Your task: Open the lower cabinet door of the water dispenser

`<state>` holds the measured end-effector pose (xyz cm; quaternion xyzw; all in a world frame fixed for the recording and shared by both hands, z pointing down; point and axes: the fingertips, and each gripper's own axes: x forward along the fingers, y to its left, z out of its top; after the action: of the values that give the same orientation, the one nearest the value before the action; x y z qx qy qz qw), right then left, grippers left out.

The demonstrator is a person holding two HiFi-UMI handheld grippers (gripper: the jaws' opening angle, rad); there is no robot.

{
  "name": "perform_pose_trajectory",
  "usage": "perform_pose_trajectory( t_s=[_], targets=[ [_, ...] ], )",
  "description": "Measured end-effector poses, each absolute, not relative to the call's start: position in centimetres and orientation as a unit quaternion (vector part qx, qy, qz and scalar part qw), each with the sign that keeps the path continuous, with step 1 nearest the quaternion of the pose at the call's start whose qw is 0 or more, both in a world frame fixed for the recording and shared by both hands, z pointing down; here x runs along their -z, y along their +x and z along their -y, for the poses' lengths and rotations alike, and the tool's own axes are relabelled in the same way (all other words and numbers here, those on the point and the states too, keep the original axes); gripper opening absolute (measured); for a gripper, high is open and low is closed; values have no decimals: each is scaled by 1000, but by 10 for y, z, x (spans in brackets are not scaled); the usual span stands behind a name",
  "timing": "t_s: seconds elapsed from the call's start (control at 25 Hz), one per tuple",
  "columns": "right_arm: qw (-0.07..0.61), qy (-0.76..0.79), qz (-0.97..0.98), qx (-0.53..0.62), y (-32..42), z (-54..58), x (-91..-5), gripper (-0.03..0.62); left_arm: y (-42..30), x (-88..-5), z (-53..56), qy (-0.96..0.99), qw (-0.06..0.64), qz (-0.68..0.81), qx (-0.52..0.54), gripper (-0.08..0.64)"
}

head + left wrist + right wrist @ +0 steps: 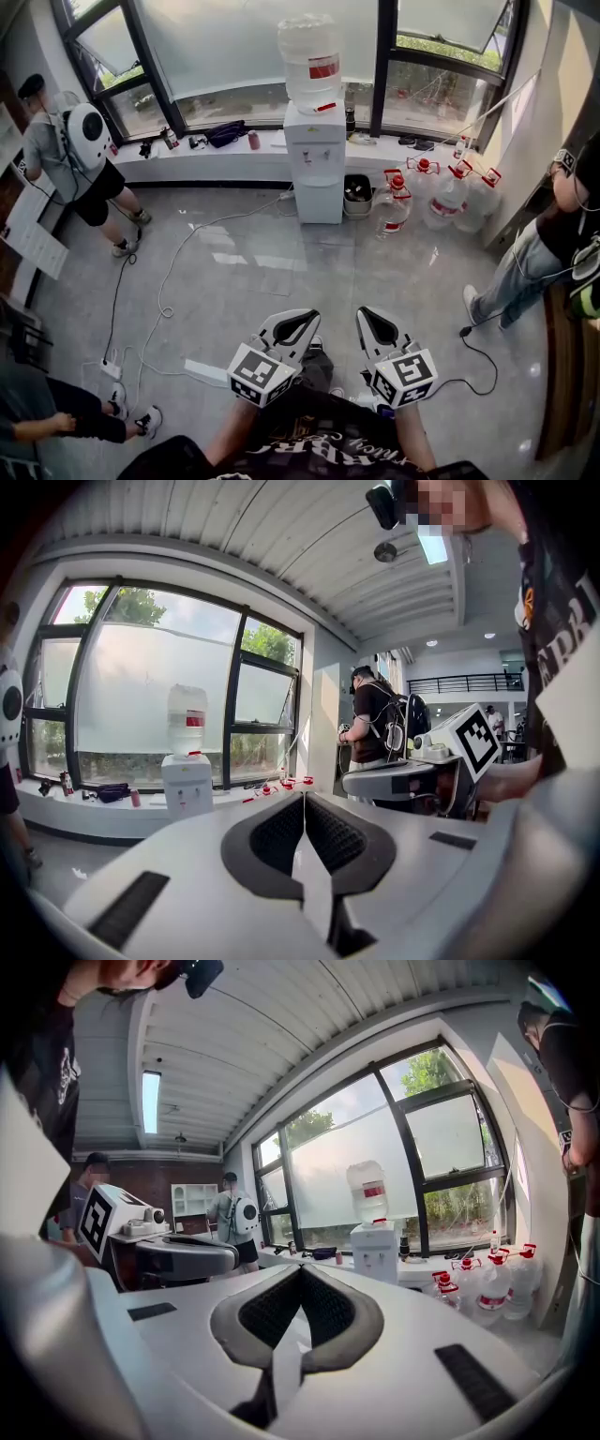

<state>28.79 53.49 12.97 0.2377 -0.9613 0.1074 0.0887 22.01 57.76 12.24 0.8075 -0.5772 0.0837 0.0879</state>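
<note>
The lower cabinet door (320, 200) sits closed at the foot of the water dispenser (314, 141), upper centre of the head view. We hold both tools well away, low in the frame: left gripper (302, 319) and right gripper (375, 323), each pressed together on nothing. Arriving like this, we judge, we would bump the door rather than catch its edge. The bottles (441, 192) to its right could topple, and the floor cable (178, 272) could trip us.

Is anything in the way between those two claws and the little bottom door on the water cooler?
Nothing visible: only bare floor lies between the left gripper, the right gripper and the water dispenser's lower cabinet door. A white cable trails off left; water bottles stand to the dispenser's right.
</note>
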Motion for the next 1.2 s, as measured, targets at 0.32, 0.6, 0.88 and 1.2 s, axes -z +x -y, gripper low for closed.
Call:
perform_pose_trajectory(
  t_s=[0.32, 0.6, 0.88, 1.2],
  targets=[
    [81, 231, 963, -114, 294, -539, -130, 11, 227, -123, -582, 805, 88, 580, -89, 20],
    [76, 217, 966, -121, 285, -541, -133, 11, 222, -126, -594, 797, 90, 589, -98, 20],
    [76, 211, 967, -123, 272, -525, -136, 11, 202, -130, -579, 787, 97, 602, -95, 20],
    [88, 220, 962, -133, 230, -468, -149, 11, 158, -147, -525, 791, 113, 594, -98, 20]
  ],
)
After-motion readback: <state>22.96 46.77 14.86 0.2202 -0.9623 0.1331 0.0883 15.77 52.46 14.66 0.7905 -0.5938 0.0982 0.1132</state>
